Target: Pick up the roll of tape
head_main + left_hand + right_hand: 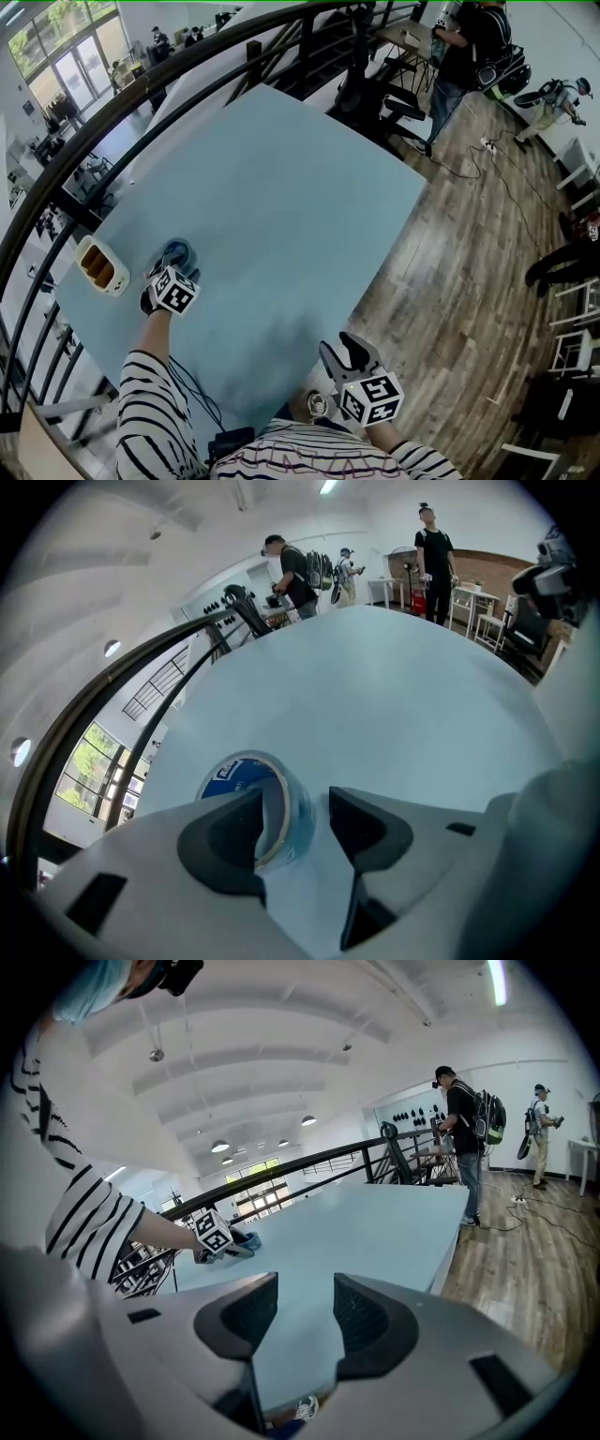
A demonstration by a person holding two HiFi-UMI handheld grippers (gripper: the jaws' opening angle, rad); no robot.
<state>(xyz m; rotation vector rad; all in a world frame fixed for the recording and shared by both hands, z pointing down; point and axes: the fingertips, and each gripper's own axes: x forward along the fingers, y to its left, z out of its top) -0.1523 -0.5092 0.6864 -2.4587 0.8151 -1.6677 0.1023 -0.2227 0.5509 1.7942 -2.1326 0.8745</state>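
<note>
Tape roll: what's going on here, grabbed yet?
Not yet. A person works two handheld grippers at a light-blue table. The left gripper is at the tape roll, jaws apart with the roll's near wall between them, not closed on it. The roll appears to sit on the table. The right gripper is open and empty, over the table's near edge.

Looks like a big open-plan office or lab space up on a mezzanine. The large pale blue desk sits right against a curved black metal railing, with a lower floor and tall glass doors visible past it. There's a wood plank floor, black office chairs off the desk's far corner, and loose cables. People wearing backpacks stand under a white arched ceiling with strip lights.
</note>
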